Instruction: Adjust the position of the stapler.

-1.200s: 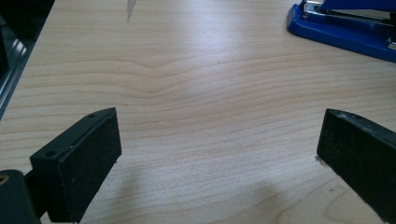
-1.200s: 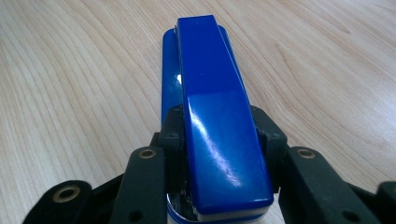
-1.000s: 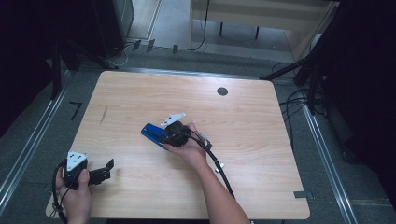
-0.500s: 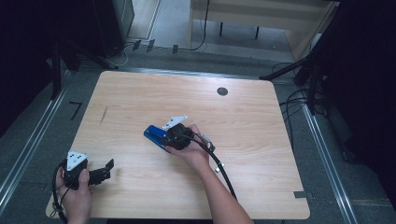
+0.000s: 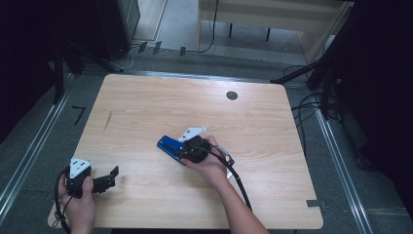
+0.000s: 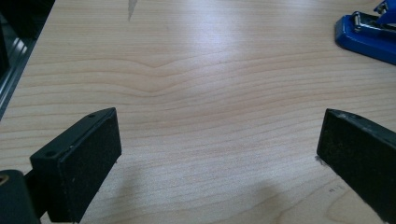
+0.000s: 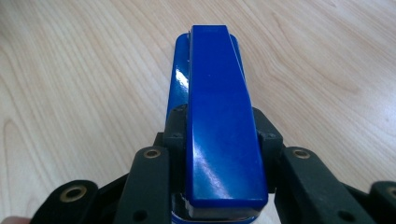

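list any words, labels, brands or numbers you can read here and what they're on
None can be read.
Blue stapler, clamped between the jaws of the right gripper: plain glossy top, no brand or label visible.
Left gripper: bare black pads, no lettering.
Wooden table: only grain and a dark round spot, no writing.
Grey plates on both grippers: holes only, no lettering.

Right gripper (image 5: 181,151) clamped mid-table; left gripper (image 5: 111,176) gapes near the edge.

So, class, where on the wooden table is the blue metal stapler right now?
In the high view the blue metal stapler lies near the middle of the wooden table, its rear end clamped in the right hand-held gripper, well right of the left hand-held gripper.
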`<state>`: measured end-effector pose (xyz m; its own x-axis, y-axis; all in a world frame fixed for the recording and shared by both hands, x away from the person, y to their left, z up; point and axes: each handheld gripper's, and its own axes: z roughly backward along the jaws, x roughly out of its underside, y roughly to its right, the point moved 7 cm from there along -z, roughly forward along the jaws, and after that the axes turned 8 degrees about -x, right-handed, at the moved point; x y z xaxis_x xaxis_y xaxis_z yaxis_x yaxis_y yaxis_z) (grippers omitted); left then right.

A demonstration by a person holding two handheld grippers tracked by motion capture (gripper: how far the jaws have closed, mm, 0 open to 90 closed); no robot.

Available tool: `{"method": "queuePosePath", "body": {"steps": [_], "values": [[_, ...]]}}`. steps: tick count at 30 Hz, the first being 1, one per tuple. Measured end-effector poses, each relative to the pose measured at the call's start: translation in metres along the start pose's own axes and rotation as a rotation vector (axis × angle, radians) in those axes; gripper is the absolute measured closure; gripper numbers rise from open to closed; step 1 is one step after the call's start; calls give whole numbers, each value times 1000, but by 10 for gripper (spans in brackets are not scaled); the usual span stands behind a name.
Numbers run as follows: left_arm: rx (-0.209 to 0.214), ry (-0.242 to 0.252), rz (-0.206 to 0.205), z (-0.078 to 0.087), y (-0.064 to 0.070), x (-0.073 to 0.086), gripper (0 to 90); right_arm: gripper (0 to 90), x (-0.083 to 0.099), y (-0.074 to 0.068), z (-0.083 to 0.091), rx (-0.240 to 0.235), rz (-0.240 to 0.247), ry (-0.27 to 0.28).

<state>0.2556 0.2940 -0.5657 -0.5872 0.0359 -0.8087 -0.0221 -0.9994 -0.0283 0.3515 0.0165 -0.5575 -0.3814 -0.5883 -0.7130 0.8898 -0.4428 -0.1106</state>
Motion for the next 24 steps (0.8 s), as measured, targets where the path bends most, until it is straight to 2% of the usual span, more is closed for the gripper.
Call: {"method": "queuePosePath", "body": {"steps": [24], "values": [[-3, 0, -2, 0, 0, 0, 3, 671, 34, -13, 30, 7, 10, 16]]}}
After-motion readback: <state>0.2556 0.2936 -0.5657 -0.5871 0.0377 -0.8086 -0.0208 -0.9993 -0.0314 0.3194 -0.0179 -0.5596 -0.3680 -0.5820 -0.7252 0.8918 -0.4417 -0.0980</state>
